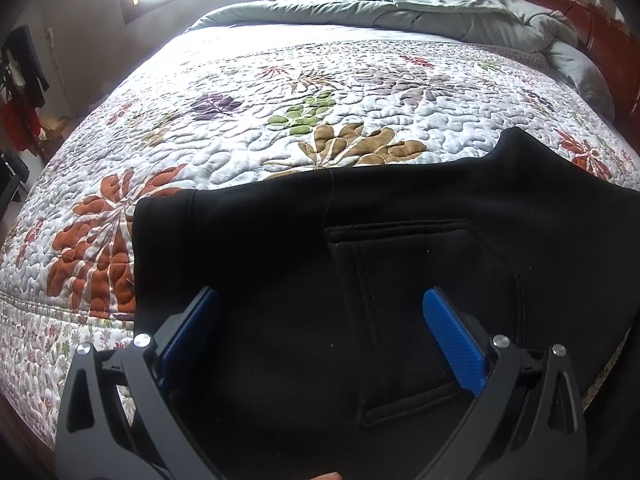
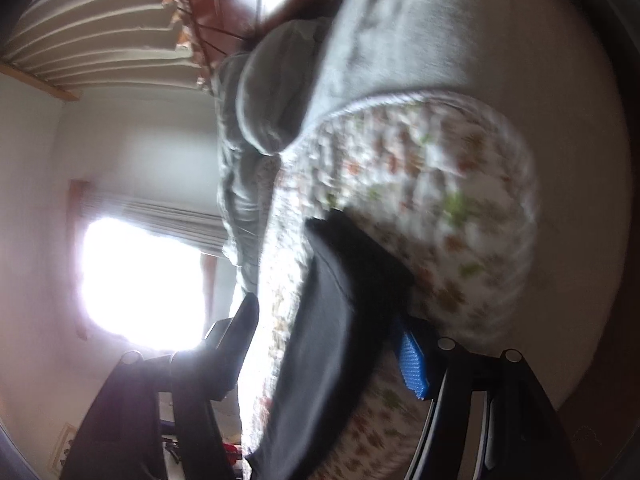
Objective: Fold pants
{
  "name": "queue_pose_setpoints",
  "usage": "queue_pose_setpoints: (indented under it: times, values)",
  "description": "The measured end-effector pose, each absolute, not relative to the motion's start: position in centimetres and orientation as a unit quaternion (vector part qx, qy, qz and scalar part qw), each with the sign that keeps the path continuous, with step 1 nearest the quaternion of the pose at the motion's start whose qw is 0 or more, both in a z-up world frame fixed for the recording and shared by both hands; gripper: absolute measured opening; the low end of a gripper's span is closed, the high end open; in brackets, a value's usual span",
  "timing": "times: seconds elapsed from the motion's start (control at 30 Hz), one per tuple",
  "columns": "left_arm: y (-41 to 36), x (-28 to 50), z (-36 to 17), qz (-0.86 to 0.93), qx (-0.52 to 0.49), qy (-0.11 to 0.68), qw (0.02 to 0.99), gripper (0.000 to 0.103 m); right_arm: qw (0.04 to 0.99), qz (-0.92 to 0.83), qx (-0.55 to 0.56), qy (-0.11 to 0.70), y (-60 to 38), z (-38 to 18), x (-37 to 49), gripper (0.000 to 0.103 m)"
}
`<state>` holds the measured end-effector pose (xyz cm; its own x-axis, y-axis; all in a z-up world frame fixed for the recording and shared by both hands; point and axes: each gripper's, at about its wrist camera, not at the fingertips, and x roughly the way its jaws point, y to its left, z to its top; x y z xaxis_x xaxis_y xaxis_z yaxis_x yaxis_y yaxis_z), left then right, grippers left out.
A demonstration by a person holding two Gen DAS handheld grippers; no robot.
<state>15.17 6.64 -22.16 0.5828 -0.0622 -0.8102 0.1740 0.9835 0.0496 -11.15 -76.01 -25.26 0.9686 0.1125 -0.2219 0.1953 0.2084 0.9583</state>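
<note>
1. The black pants [image 1: 360,240] lie spread on the near part of the bed, on its floral quilt [image 1: 240,120], with a back pocket [image 1: 400,300] facing up.
2. The left gripper [image 1: 320,320] hangs over the pants, its blue-padded fingers [image 1: 452,344] spread wide apart and released, one on each side of the pocket; nothing is pinched between them.
3. In the blurred, tilted right wrist view, the right gripper [image 2: 328,344] has its fingers [image 2: 414,364] parted, with the pants' fabric running between them; I cannot tell whether the pads press on it.
4. A rumpled grey duvet [image 1: 440,12] is bunched at the far end of the bed.
</note>
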Motion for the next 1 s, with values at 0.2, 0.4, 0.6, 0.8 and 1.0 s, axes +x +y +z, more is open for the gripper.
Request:
queue_pose_setpoints:
  times: [0.2, 0.4, 0.6, 0.8, 1.0]
  values:
    - [6.6, 15.2, -22.2, -0.063, 0.061, 0.450, 0.889, 0.101, 0.778, -0.024, 0.613, 0.139, -75.3, -26.2, -10.8, 0.041]
    - [6.5, 15.2, -22.2, -0.065, 0.061, 0.450, 0.889, 0.101, 0.804, -0.049, 0.567, 0.171, -75.0, -23.6, -9.8, 0.011]
    - [6.6, 15.2, -22.2, -0.067, 0.059, 0.449, 0.889, 0.101, 0.844, -0.070, 0.495, 0.195, -73.0, -18.4, -8.8, 0.011]
    - [6.6, 15.0, -22.1, -0.071, 0.058, 0.446, 0.890, 0.101, 0.879, -0.082, 0.425, 0.200, -70.2, -13.3, -8.6, 0.011]
    - [6.6, 14.9, -21.9, -0.080, 0.061, 0.445, 0.890, 0.100, 0.907, -0.090, 0.362, 0.198, -67.0, -8.8, -7.9, 0.011]
